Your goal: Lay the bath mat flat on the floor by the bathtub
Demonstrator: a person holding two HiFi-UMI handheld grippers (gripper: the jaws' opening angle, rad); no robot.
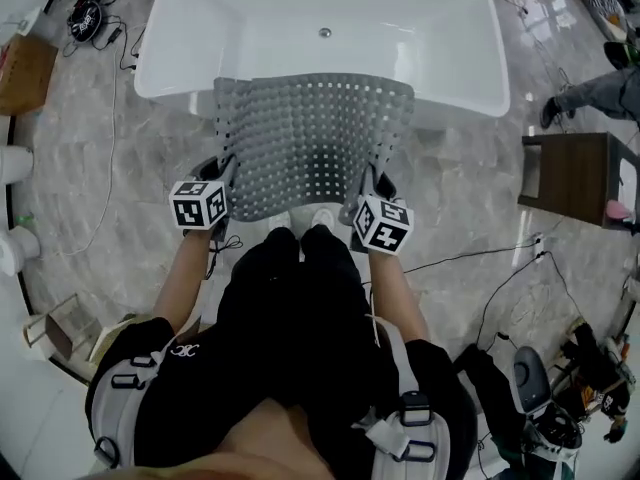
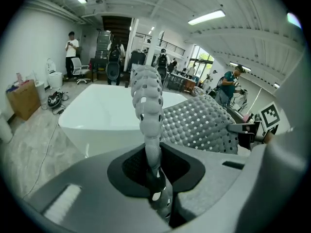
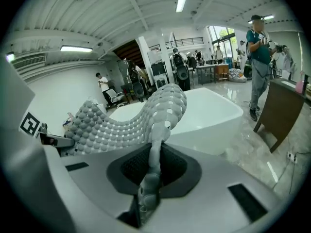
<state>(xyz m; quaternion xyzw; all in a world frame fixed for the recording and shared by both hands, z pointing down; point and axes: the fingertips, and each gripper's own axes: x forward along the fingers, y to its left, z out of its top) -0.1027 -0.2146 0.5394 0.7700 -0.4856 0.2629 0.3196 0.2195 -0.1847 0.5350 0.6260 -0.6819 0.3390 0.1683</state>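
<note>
A grey perforated bath mat (image 1: 312,138) hangs spread between both grippers, its far edge over the near rim of the white bathtub (image 1: 440,38). My left gripper (image 1: 222,173) is shut on the mat's near left corner, my right gripper (image 1: 370,183) on its near right corner. In the left gripper view the mat (image 2: 150,110) rises edge-on from the closed jaws, with the bathtub (image 2: 97,110) behind. Seen from the right gripper, the mat (image 3: 155,115) curls up and leftward from the jaws, in front of the bathtub (image 3: 214,115).
A marble floor (image 1: 130,168) surrounds the tub. A dark wooden stool (image 1: 575,178) stands at the right, cables (image 1: 500,288) trail at the lower right, a cardboard box (image 1: 25,68) sits at the left. A person (image 3: 257,57) stands by the stool; others stand farther back.
</note>
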